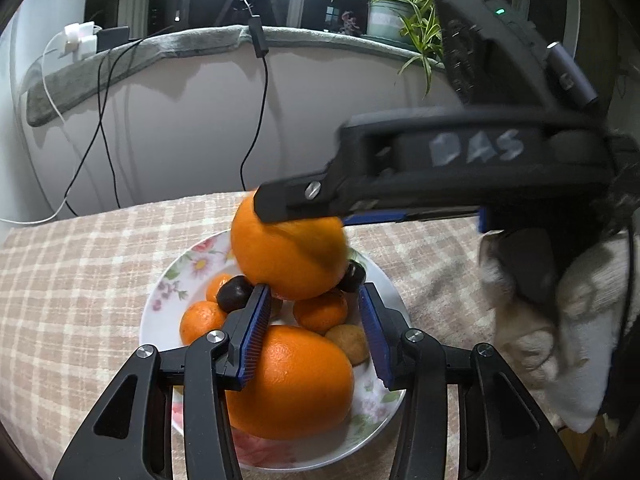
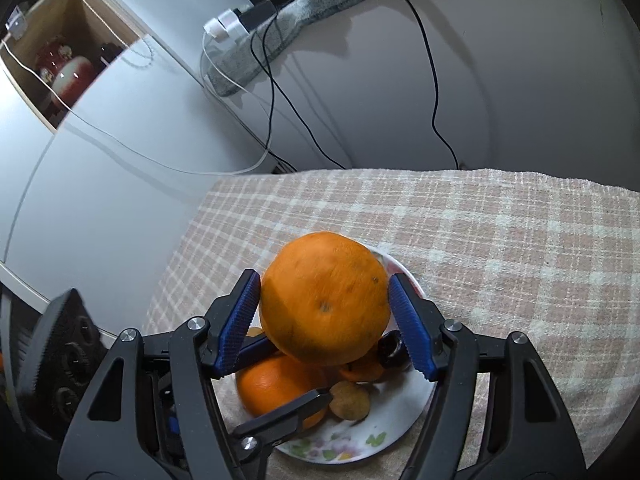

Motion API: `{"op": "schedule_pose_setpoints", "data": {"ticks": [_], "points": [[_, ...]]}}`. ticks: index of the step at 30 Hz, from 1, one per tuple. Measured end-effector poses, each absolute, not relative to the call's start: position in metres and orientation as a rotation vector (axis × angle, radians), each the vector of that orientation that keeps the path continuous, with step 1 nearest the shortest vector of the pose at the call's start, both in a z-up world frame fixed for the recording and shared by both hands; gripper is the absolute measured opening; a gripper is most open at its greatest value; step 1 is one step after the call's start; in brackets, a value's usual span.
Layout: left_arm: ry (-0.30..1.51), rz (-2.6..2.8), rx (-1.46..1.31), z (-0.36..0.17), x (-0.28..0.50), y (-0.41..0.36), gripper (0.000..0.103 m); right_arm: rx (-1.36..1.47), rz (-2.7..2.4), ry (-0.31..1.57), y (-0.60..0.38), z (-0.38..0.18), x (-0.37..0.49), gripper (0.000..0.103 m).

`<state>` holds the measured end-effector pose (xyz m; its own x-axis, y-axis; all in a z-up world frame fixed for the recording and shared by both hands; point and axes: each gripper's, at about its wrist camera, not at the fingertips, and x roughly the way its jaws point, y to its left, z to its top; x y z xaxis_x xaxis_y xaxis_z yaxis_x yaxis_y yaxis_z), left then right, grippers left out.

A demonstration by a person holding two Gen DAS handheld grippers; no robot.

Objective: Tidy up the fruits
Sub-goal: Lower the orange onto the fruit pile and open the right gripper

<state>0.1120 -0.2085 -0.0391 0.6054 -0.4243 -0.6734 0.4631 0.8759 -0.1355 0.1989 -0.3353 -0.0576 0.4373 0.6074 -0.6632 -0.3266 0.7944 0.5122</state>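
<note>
Checked tablecloth (image 2: 500, 240) | right tongs (image 2: 324, 312) angled down, clamping orange (image 2: 326, 298) | left tongs (image 1: 310, 320) parted, empty, over plate (image 1: 160, 320)

Glossy floral plate (image 1: 168, 312), woven checked cloth (image 1: 80, 264) — dimpled orange (image 2: 326, 298), ribbed rubbery fingers (image 2: 414, 330)

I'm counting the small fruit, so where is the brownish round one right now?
The brownish fruit lies on the floral plate, right of the big orange and just below a tangerine; the right wrist view shows it at the plate's near side.
</note>
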Motion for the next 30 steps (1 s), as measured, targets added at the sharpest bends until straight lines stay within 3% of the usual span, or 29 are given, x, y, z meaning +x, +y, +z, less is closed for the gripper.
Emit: {"op": "schedule_pose_setpoints", "data": {"ticks": [25,30], "points": [[0.745,-0.497,0.042,-0.016,0.096,-0.185,0.04,0.287,0.592,0.897,-0.325,-0.045,0.184,0.067],[0.739,-0.481,0.039,-0.013,0.092,-0.178,0.047,0.26,0.589,0.881,-0.32,-0.04,0.176,0.067]]}}
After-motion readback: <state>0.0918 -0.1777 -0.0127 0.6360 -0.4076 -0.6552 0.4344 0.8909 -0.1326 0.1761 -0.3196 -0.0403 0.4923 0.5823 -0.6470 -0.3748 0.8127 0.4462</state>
